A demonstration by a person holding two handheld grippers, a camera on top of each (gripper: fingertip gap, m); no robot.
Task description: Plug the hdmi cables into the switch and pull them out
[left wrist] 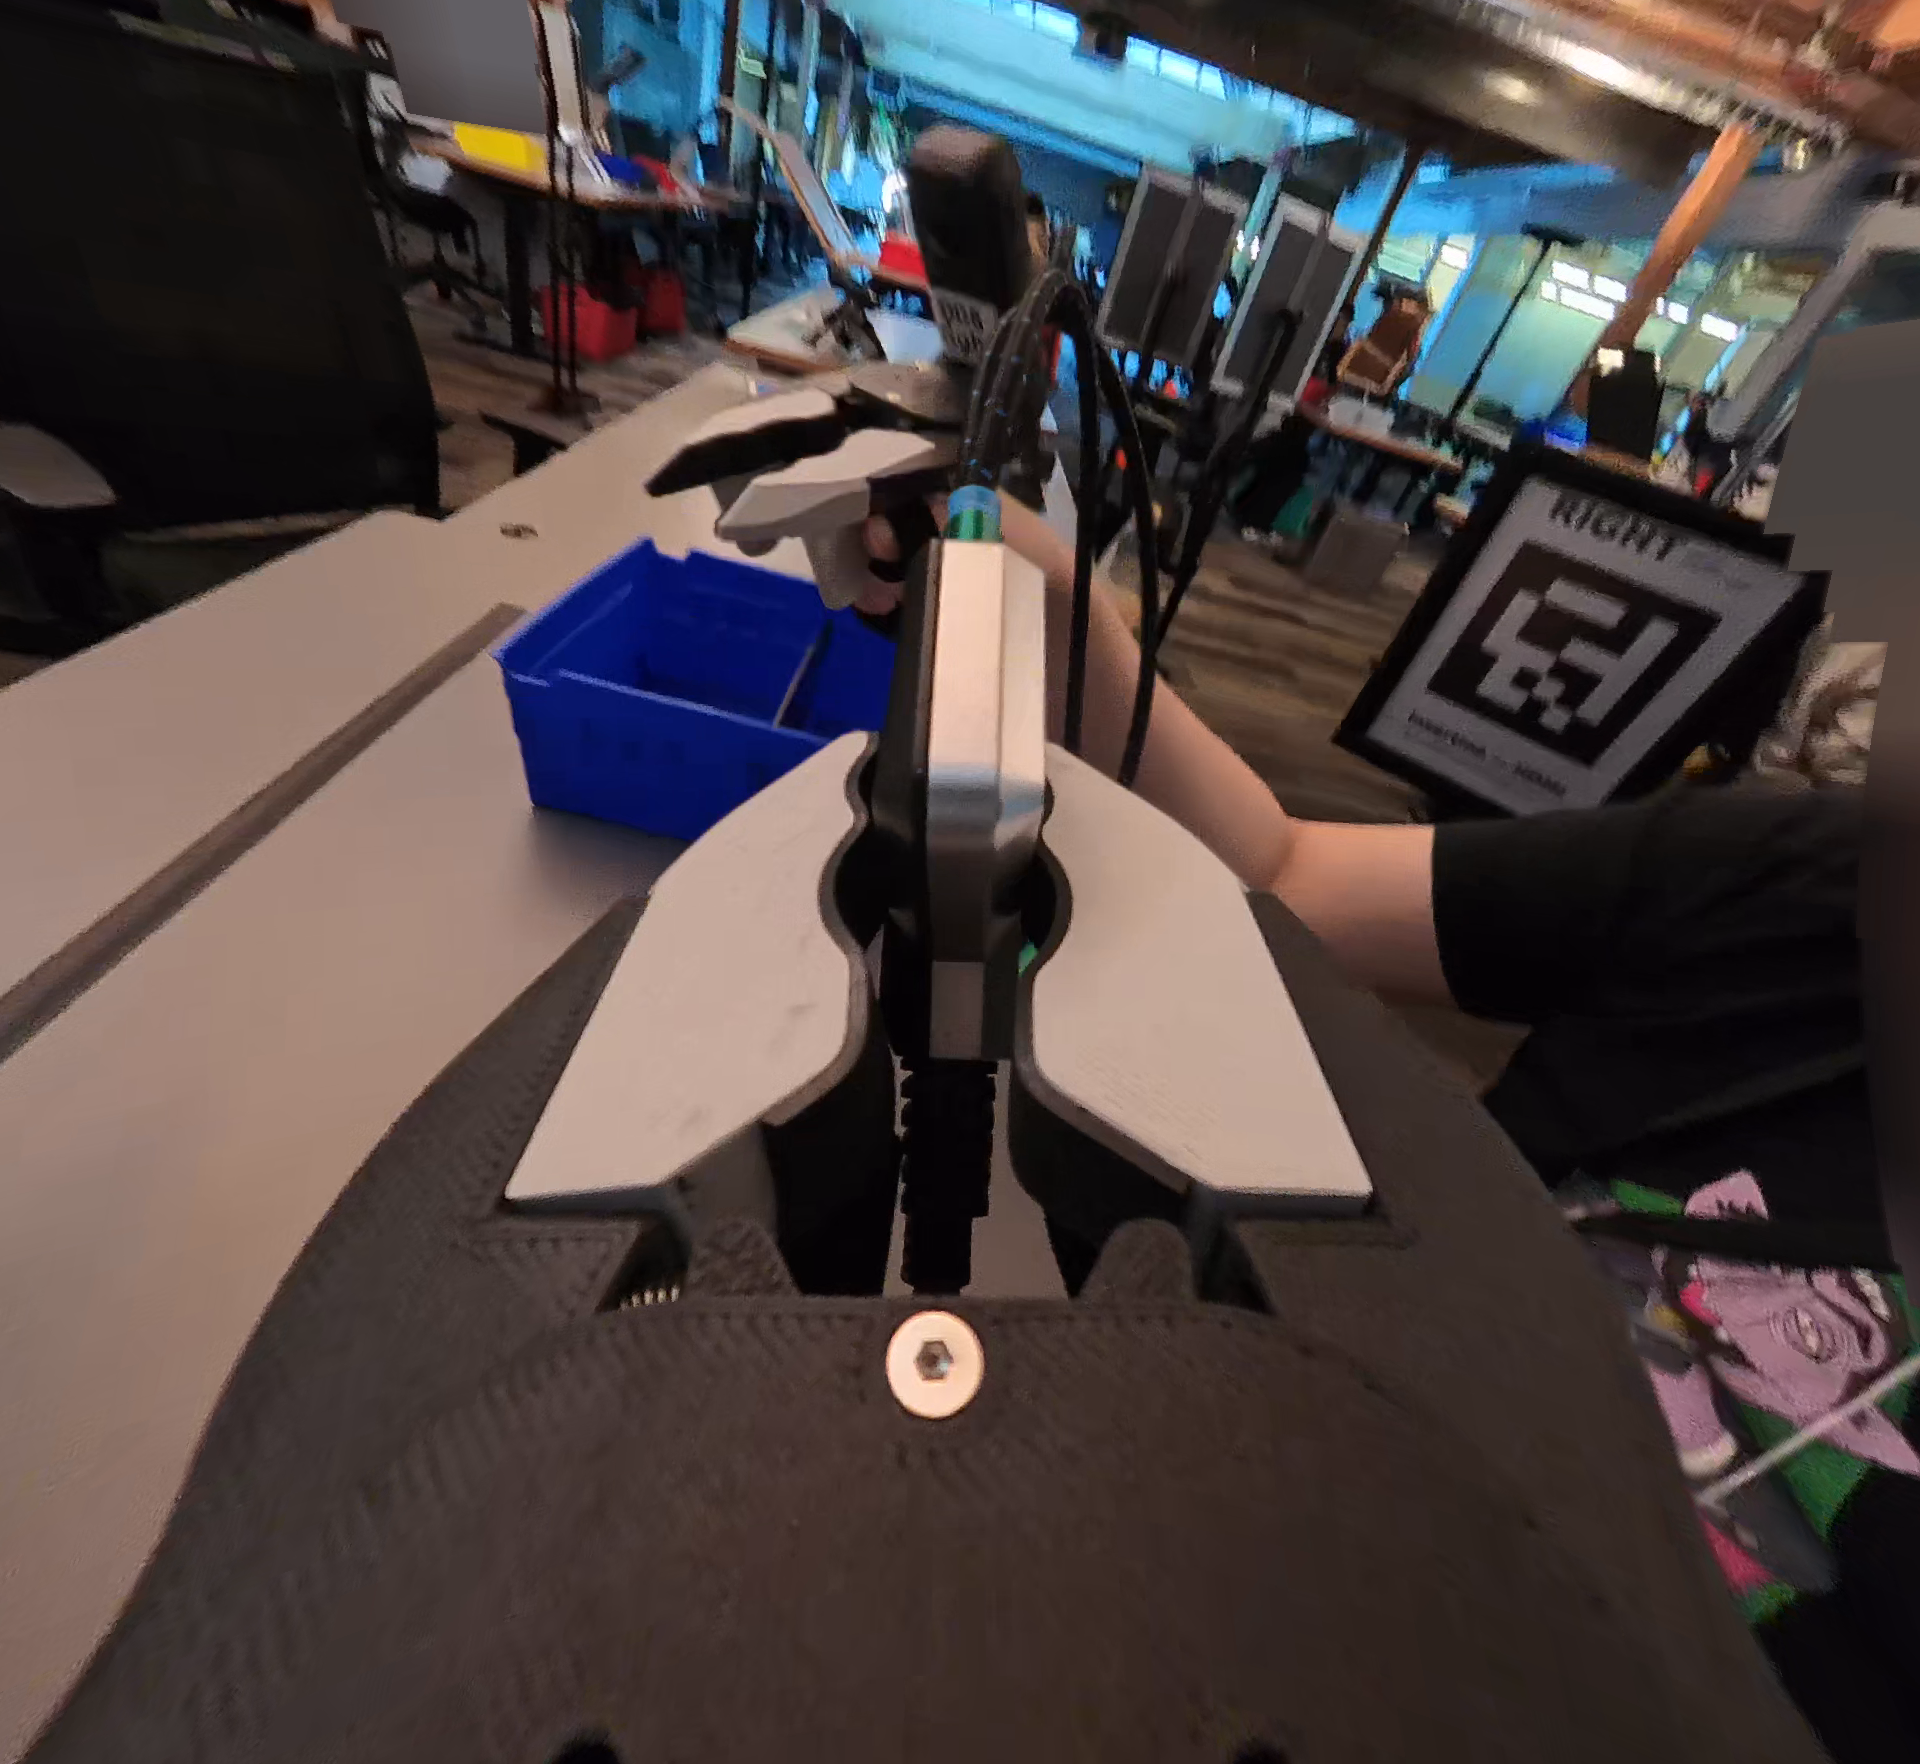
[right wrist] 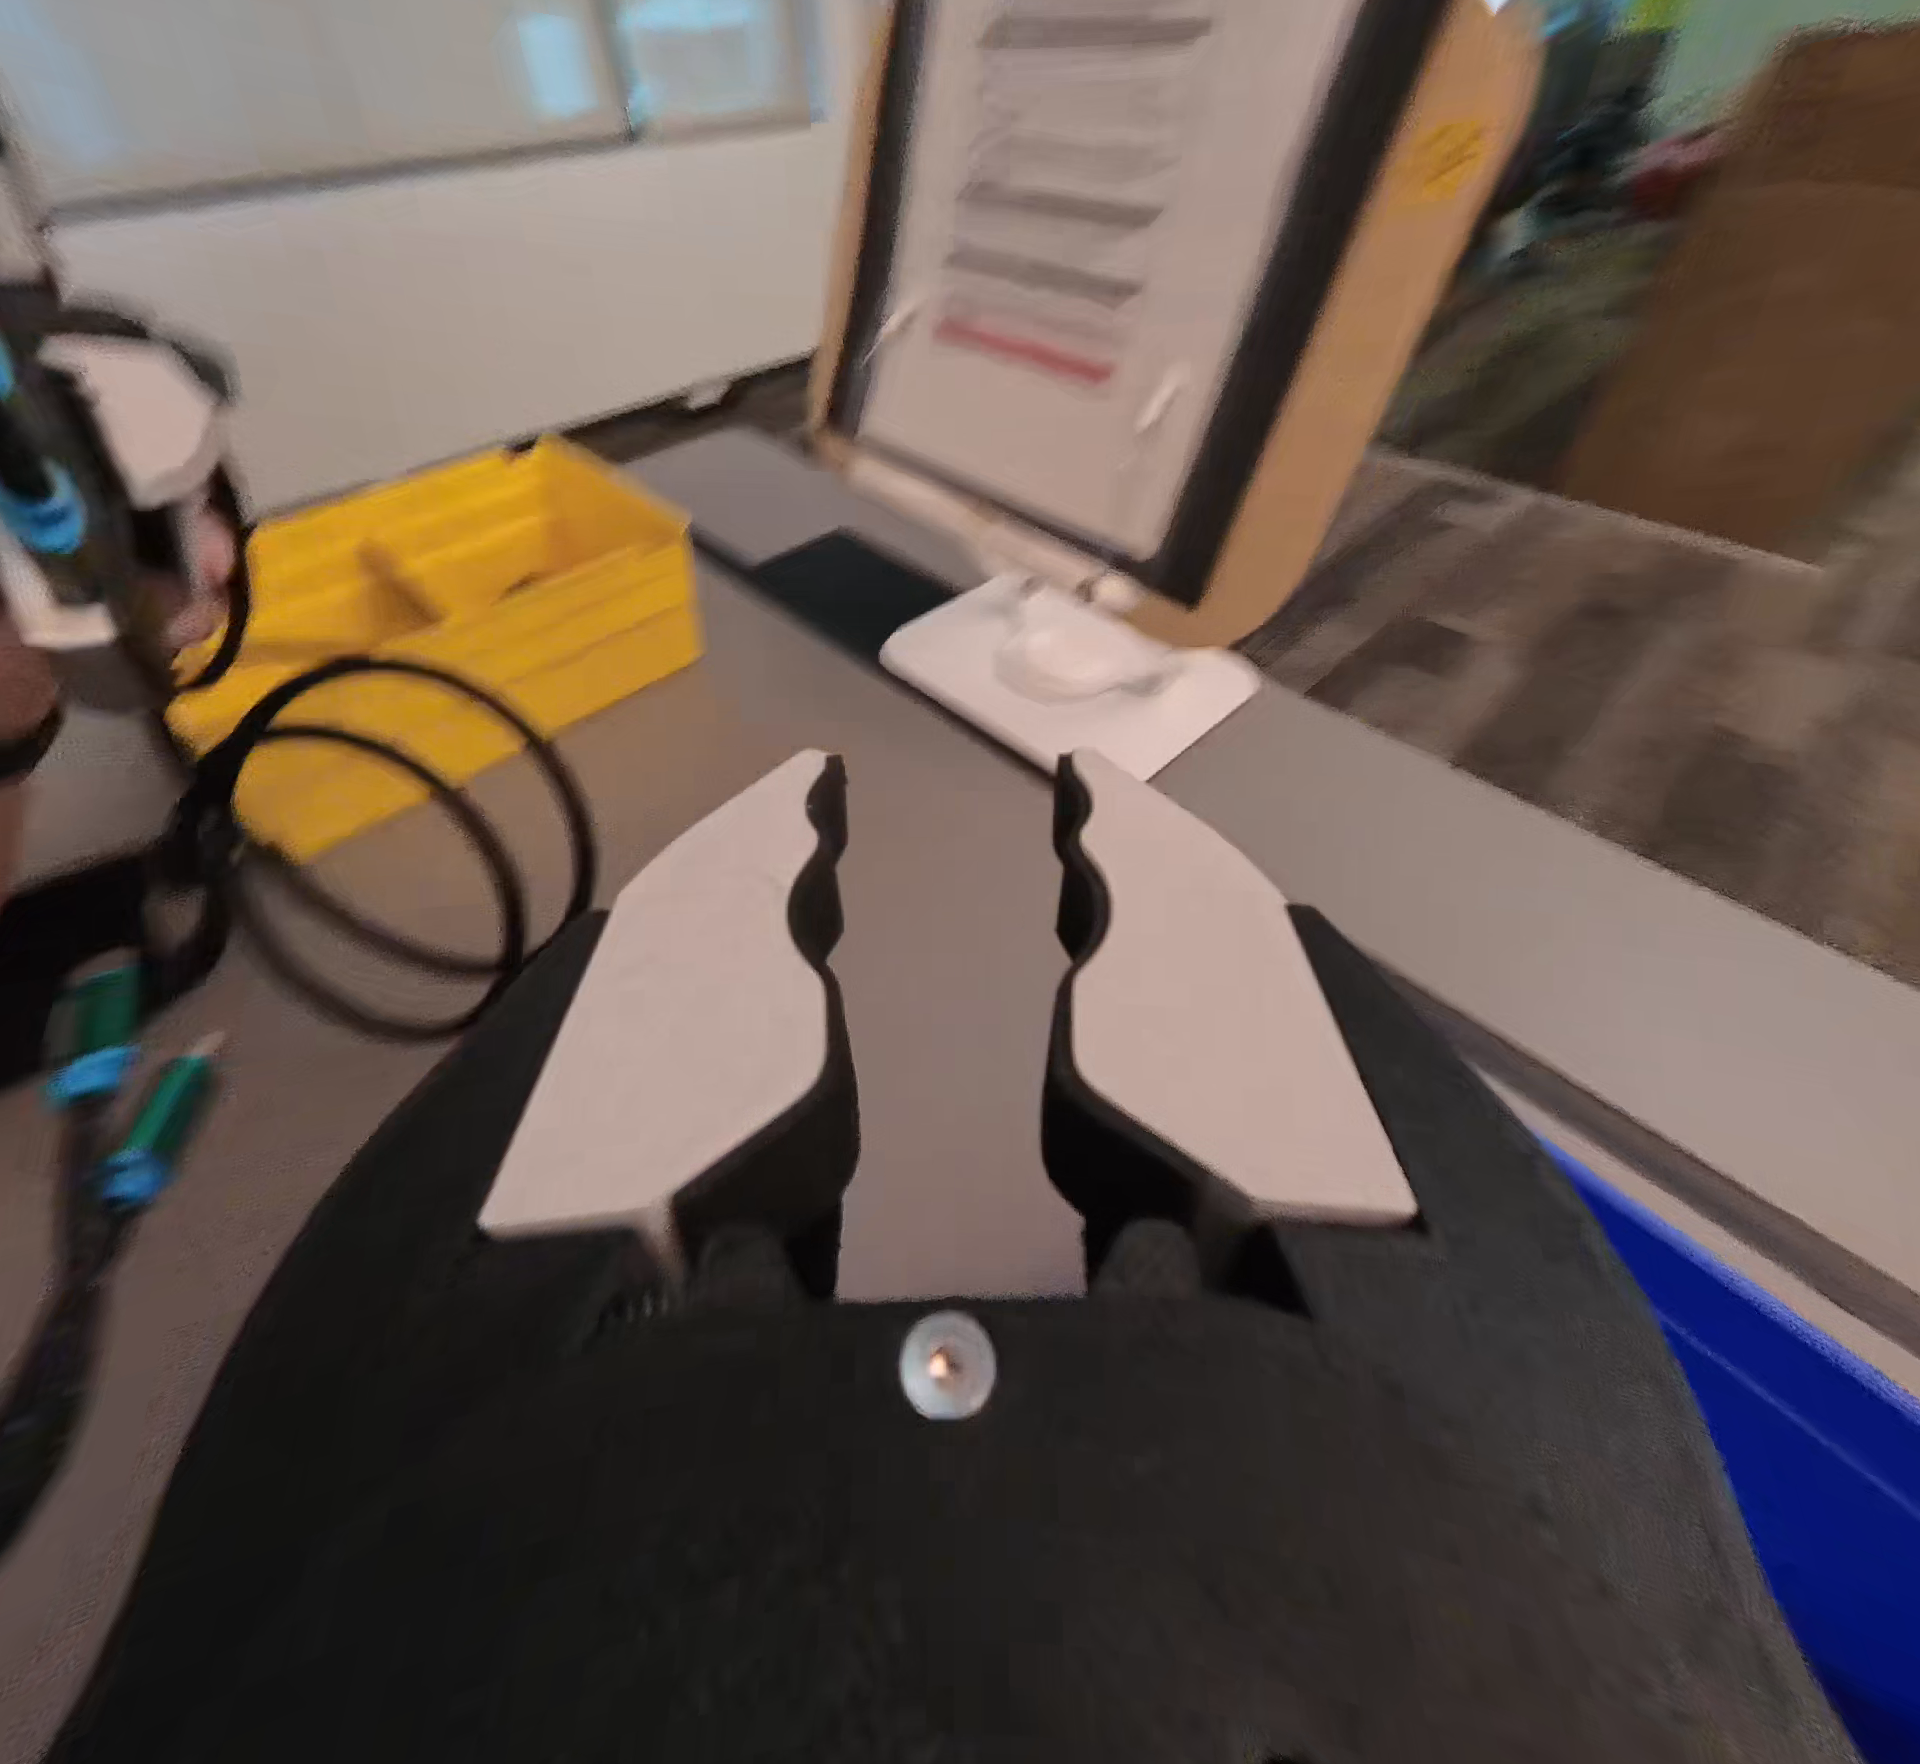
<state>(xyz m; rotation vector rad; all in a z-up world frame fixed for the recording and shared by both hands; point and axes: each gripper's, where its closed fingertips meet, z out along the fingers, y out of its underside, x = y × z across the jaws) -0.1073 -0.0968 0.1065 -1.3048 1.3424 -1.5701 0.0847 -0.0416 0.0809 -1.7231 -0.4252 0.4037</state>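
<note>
Switch (left wrist: 985,779) sat clamped upright in left gripper (left wrist: 951,841), right gripper (right wrist: 948,841) hung open and empty; best to square a loose green plug (right wrist: 171,1106) to the port first.

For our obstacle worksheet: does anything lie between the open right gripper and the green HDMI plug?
Nothing visible does: the green plug lies on bare table left of the right gripper; the black cable loops sit farther off.

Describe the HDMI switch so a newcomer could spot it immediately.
Start at the grey table with the blue bin on it. Just right of the bin, the left gripper is clamped on the switch, a slim silver-grey box held on edge. Unlike the loose green plugs nearby, it has black cables rising from its far end.
</note>
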